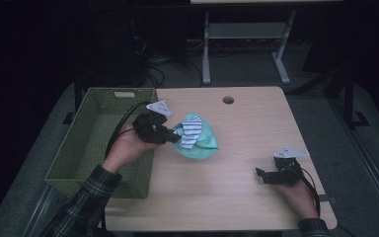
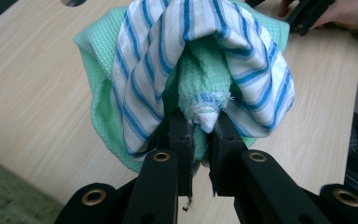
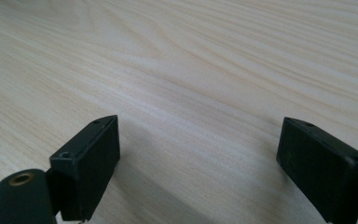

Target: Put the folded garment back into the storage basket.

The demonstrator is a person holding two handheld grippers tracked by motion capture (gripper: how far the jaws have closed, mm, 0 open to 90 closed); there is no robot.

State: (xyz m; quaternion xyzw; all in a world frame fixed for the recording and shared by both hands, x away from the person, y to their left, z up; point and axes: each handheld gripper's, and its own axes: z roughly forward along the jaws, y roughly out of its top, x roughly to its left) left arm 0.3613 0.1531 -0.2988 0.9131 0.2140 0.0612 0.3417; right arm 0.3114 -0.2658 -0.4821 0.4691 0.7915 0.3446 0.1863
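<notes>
Left gripper clenched on a bunched fold of two cloths: a mint-green waffle cloth wrapped in a blue-striped white cloth. The bundle hangs off the jaws just above the worktop, centre-left, beside the green woven basket at left. Soft, light, limp; likely to sag and slip apart unless both layers are pinched together at the gathered fold. Right gripper released, jaws wide, resting low at near right.
</notes>
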